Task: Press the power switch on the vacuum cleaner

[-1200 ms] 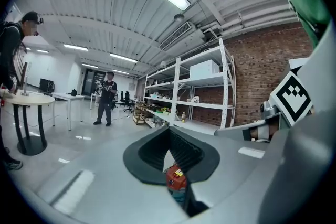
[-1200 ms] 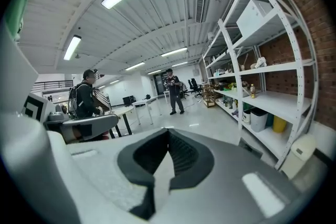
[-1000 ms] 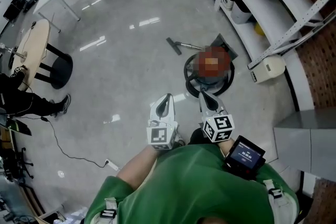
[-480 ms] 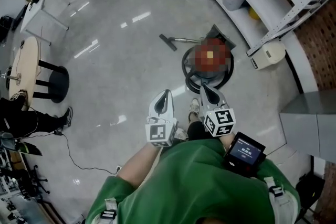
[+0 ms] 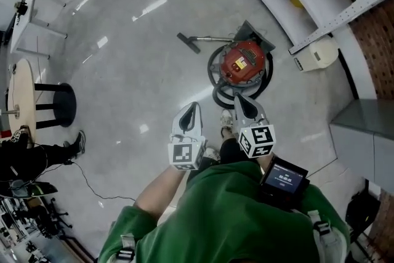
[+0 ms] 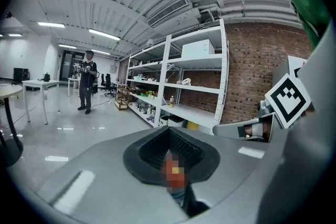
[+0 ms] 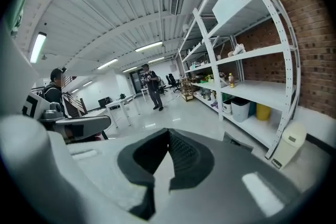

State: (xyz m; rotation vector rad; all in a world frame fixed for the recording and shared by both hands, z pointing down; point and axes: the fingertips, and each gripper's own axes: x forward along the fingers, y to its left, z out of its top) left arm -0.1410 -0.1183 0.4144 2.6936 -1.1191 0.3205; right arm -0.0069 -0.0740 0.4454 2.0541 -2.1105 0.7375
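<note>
- Red vacuum cleaner sits on the floor, near and ahead of the right tool.
- Left tool alongside; both pinched closed, gripping nothing.

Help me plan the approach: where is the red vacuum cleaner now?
In the head view, the round red vacuum cleaner sits on the floor ahead of the right gripper, beside the white shelving.

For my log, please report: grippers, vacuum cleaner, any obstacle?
Left gripper and right gripper shut, empty. Vacuum cleaner on floor ahead, untouched. No obstacle seen between.
</note>
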